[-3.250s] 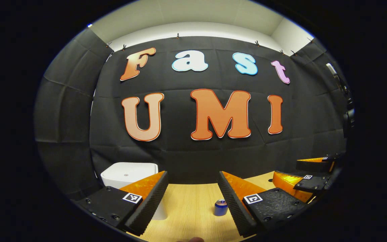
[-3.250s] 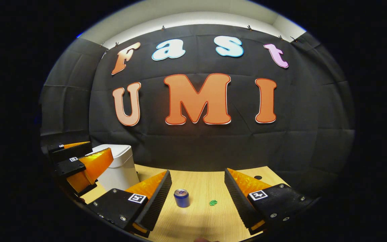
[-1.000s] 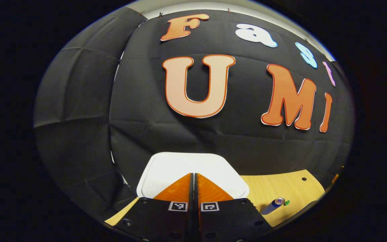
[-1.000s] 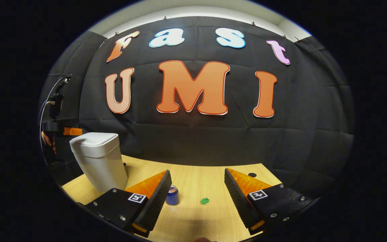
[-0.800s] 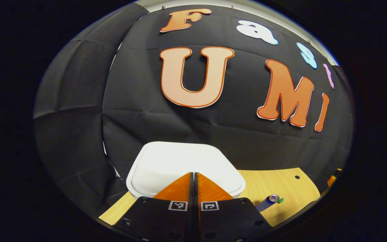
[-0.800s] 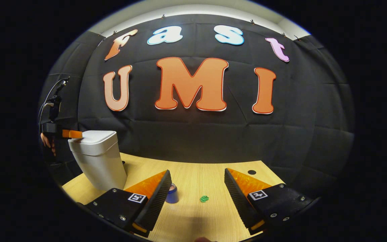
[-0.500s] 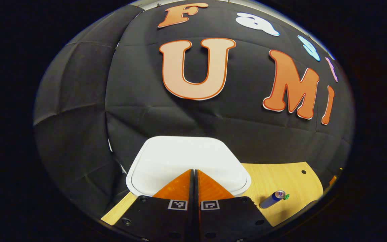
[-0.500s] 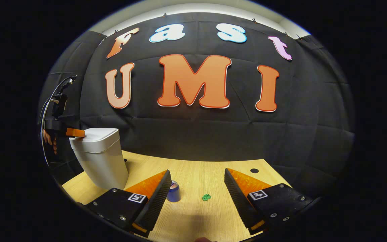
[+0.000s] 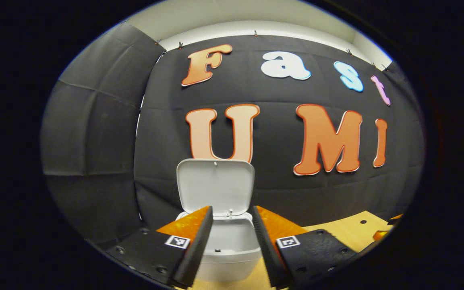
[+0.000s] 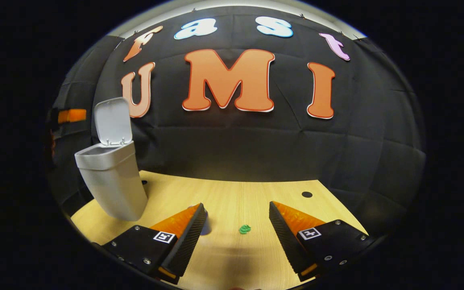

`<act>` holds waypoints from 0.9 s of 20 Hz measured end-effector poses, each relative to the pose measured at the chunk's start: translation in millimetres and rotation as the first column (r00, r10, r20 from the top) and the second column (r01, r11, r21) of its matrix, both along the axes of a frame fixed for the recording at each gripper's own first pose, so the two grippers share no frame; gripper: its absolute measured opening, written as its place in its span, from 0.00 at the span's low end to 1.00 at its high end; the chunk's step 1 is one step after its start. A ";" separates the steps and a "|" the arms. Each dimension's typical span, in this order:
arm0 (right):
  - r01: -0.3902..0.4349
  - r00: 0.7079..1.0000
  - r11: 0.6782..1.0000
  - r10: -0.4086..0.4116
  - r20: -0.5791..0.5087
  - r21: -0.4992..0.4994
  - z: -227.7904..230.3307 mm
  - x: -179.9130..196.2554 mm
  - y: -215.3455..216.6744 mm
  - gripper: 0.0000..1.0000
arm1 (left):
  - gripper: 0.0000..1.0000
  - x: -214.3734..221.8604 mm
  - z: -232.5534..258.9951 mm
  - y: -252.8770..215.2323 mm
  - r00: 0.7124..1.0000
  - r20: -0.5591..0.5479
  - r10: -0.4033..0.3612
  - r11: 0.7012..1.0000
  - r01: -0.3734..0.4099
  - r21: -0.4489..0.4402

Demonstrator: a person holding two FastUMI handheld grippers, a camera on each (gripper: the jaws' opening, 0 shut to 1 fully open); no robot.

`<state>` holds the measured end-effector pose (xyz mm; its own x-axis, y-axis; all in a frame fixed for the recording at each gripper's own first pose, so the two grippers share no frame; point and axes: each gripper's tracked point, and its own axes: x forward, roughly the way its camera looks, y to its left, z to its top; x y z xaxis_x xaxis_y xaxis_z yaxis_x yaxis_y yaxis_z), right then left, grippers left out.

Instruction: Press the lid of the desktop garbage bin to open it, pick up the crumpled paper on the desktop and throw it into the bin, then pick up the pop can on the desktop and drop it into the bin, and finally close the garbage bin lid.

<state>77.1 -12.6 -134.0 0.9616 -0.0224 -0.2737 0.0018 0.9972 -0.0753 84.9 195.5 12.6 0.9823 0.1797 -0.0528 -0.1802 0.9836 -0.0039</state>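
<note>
With the white plastic bin's lid point(image 10: 112, 121) upright, the spread-jawed right gripper point(image 10: 236, 225) should pinch the small green crumpled paper point(image 10: 245, 229), likely light and soft, across its middle.

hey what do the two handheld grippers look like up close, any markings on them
Both the left gripper and right gripper have two wedge-shaped fingers with ribbed inner faces, set on black textured blocks fastened with round screws. Each block carries a small square black-and-white tag near the finger's base.

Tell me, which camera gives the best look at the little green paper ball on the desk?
The right gripper view. The crumpled paper lies in plain sight on the wooden desk, between that tool's spread fingers. The left gripper view looks at the open bin instead.
</note>
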 end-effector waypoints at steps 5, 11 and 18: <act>-0.002 0.997 0.999 0.000 -0.071 -0.036 -49.5 34.0 -10.2 0.95 | 0.95 -39.2 8.5 -56.7 0.999 -0.003 -0.046 0.999 0.046 0.011; -0.055 0.975 0.995 0.036 -0.217 -0.080 -136.1 80.2 -11.0 0.96 | 0.94 -76.7 10.9 -110.2 0.992 -0.048 -0.115 0.990 0.118 0.079; 0.047 0.950 0.999 -0.047 -0.309 -0.005 -203.7 119.7 -34.0 0.96 | 0.97 -91.0 -5.8 -125.8 0.987 -0.134 -0.089 0.985 0.107 0.137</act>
<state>196.7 -46.6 -337.7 0.8280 -0.0644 -0.5571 0.0258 0.9967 -0.0768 -6.2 69.7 6.8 0.9824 0.0975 -0.1591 -0.0727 0.9852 0.1551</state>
